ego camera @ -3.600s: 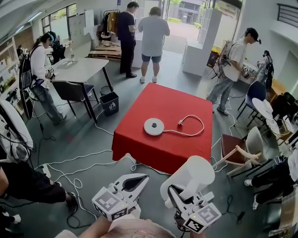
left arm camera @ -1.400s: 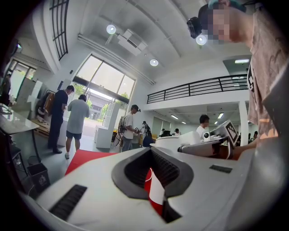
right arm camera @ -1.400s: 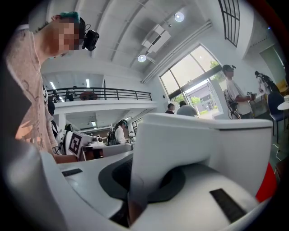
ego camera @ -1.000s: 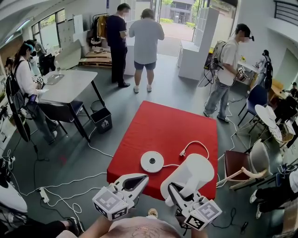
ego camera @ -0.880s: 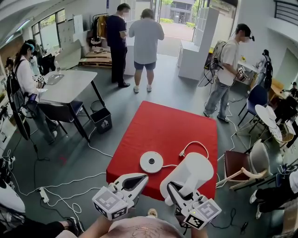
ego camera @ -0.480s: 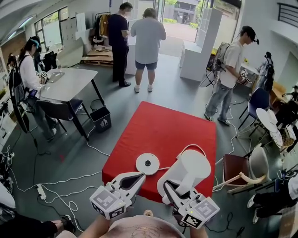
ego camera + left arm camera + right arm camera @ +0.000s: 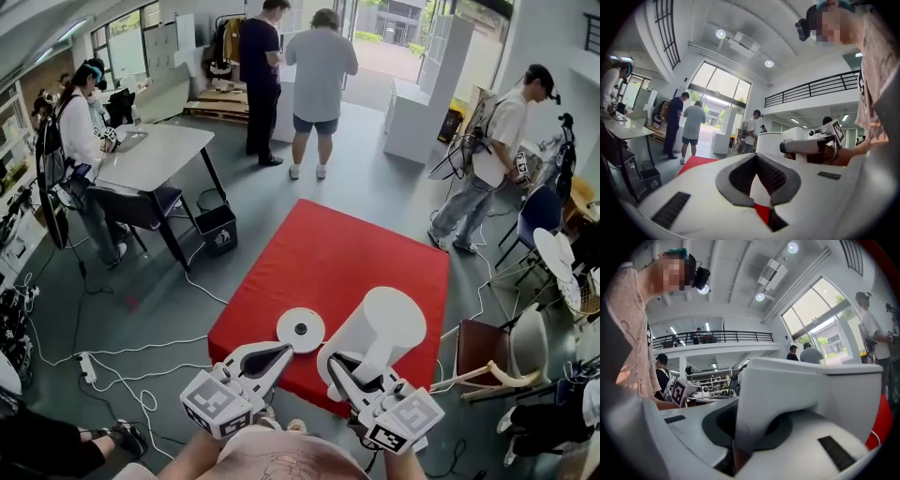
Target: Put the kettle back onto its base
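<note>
The white kettle hangs over the near edge of the red table, tilted away from me. My right gripper is shut on its handle, and the kettle body fills the right gripper view. The round white base lies on the red cloth just left of the kettle, near the table's front edge. My left gripper hovers in front of the base, shut and holding nothing. In the left gripper view the kettle and the right gripper show beyond its closed tips.
A wooden chair stands right of the table. Cables trail over the floor at left. A grey table with a chair and a bin stands further left. Several people stand beyond the red table.
I have stepped up to the red table. Both grippers and the kettle have moved forward, so the kettle now hangs over the table's near edge beside the base. Both grips are unchanged.
</note>
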`<control>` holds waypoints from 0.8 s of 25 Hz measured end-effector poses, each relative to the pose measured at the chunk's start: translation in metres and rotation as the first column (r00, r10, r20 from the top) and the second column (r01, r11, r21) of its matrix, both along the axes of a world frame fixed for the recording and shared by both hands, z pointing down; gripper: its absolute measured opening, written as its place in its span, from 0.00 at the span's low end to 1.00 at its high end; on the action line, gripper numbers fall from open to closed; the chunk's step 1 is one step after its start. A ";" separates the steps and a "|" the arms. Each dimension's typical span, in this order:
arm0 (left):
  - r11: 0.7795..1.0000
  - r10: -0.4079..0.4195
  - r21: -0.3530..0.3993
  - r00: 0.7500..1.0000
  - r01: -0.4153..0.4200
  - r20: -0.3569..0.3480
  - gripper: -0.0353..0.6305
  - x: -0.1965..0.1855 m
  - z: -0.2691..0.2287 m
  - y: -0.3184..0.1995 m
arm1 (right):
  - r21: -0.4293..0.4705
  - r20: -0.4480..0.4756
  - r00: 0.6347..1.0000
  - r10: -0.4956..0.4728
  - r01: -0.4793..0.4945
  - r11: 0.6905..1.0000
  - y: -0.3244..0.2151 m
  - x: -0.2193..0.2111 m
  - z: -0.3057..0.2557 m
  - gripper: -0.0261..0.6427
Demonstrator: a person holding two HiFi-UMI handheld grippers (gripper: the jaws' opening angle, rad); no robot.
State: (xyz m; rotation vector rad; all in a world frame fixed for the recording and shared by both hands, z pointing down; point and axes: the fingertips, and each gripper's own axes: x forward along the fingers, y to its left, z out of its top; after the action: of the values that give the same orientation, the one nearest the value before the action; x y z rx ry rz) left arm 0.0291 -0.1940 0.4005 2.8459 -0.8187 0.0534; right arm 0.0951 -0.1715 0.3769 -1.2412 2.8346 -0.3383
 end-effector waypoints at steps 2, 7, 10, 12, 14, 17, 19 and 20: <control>1.000 -0.009 0.009 1.000 0.009 0.007 0.03 -0.004 -0.001 -0.004 | 0.006 0.010 1.000 -0.022 0.022 1.000 -0.006 -0.005 -0.005 0.11; 1.000 -0.020 0.012 1.000 0.020 -0.001 0.03 -0.011 -0.004 -0.016 | 0.024 0.012 0.999 -0.038 0.038 0.999 -0.025 -0.011 -0.013 0.11; 1.000 -0.017 0.010 1.000 0.017 0.000 0.03 -0.014 -0.001 -0.023 | 0.033 0.013 0.999 -0.039 0.038 0.999 -0.034 -0.015 -0.015 0.11; 1.000 -0.008 0.008 1.000 0.008 -0.001 0.03 -0.015 -0.001 -0.027 | 0.038 0.005 0.999 -0.039 0.039 0.999 -0.040 -0.017 -0.017 0.11; 1.000 -0.002 0.008 1.000 0.002 -0.002 0.03 -0.017 -0.001 -0.032 | 0.043 -0.004 0.999 -0.036 0.036 0.998 -0.046 -0.020 -0.017 0.11; 1.000 0.008 0.006 1.000 -0.008 -0.004 0.03 -0.018 0.000 -0.040 | 0.047 -0.017 1.000 -0.027 0.027 0.999 -0.054 -0.020 -0.016 0.11; 1.000 0.011 0.002 1.000 -0.011 -0.008 0.03 -0.018 0.001 -0.045 | 0.043 -0.023 1.000 -0.021 0.022 0.999 -0.060 -0.020 -0.014 0.11; 1.000 0.012 0.000 1.000 -0.012 -0.009 0.03 -0.019 0.001 -0.047 | 0.040 -0.025 1.000 -0.018 0.019 0.999 -0.063 -0.020 -0.012 0.11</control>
State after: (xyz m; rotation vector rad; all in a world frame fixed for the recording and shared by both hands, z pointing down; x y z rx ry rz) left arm 0.0103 -0.2412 0.4015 2.8491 -0.7994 0.0429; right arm 0.0748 -0.2345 0.3645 -1.2209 2.8598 -0.2671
